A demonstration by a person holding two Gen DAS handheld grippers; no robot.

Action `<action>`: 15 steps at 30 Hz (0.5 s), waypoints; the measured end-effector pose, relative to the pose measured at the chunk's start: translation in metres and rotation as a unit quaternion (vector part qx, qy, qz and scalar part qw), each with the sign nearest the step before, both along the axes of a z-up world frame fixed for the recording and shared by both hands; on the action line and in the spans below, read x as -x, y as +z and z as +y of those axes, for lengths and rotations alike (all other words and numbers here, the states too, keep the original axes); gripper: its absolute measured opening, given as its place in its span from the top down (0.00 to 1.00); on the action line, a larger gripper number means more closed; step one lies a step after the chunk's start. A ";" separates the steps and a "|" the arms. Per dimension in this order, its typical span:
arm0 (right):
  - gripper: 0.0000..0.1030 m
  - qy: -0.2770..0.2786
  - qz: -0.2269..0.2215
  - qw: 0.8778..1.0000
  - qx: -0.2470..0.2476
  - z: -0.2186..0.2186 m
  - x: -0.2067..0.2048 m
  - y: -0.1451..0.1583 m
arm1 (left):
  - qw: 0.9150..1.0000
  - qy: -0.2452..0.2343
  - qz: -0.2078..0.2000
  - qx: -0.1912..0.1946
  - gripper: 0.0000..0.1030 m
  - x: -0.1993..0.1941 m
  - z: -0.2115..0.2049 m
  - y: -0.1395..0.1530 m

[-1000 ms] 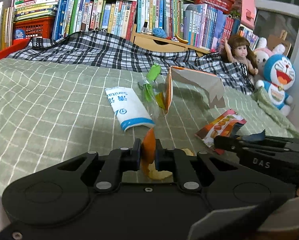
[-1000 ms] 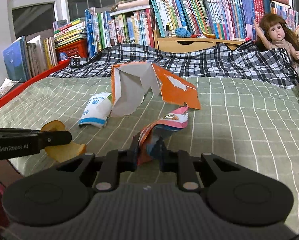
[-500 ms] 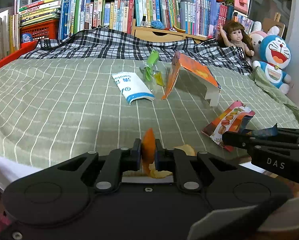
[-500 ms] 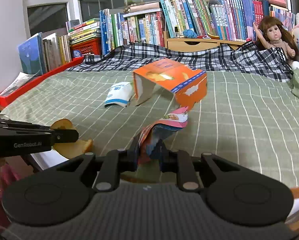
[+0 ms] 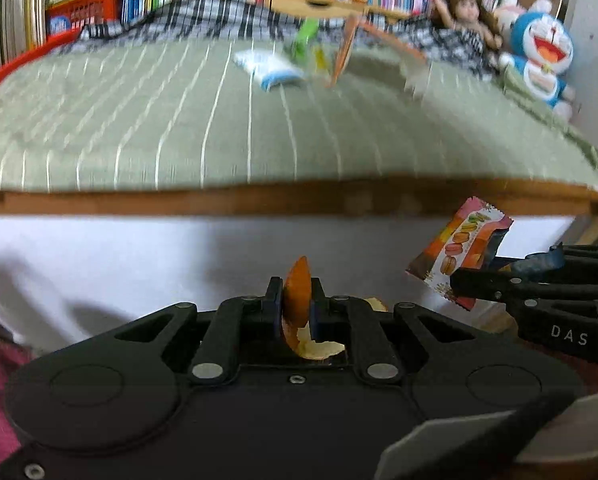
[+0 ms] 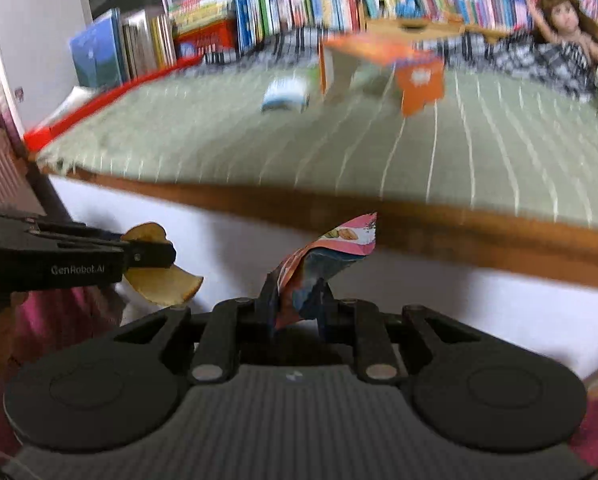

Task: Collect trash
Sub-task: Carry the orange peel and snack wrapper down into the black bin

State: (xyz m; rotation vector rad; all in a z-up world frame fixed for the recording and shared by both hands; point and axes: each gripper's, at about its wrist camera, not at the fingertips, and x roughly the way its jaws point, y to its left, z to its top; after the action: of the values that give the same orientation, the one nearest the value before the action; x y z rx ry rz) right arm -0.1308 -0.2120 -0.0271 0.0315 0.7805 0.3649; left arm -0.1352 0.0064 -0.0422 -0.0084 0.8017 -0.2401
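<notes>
My left gripper (image 5: 296, 294) is shut on a curled orange peel (image 5: 297, 292), held below and in front of the bed's edge. The same peel (image 6: 161, 280) shows at the left of the right wrist view, pinched in the left gripper (image 6: 155, 254). My right gripper (image 6: 297, 304) is shut on a crumpled pink snack wrapper (image 6: 327, 252); the wrapper (image 5: 459, 248) and the right gripper (image 5: 479, 280) appear at the right of the left wrist view. On the green bedspread lie an orange carton (image 6: 383, 60), a white and blue packet (image 5: 269, 66) and a green wrapper (image 5: 305, 40), all blurred.
The bed (image 5: 259, 196) has a wooden edge and a white side panel below it. Books (image 6: 299, 4) line the back, with a doll (image 5: 467, 12) and a blue plush toy (image 5: 539, 56) at the right. A red tray (image 6: 111, 92) borders the bed's left side.
Both grippers have pulled back and dropped below the bed's edge, still holding the peel and the wrapper. The bed's top now sits higher and farther in both views.
</notes>
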 end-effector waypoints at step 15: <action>0.76 0.035 0.127 0.991 0.033 0.018 0.005 -0.076 | 0.989 -0.003 0.136 -0.051 0.88 -0.004 -0.011 -0.097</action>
State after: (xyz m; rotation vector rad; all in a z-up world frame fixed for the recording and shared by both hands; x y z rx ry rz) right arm -0.1354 -0.1936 -0.1028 -0.0124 1.0469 0.4053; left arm -0.1311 -0.0047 -0.1396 0.0587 1.0848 -0.2060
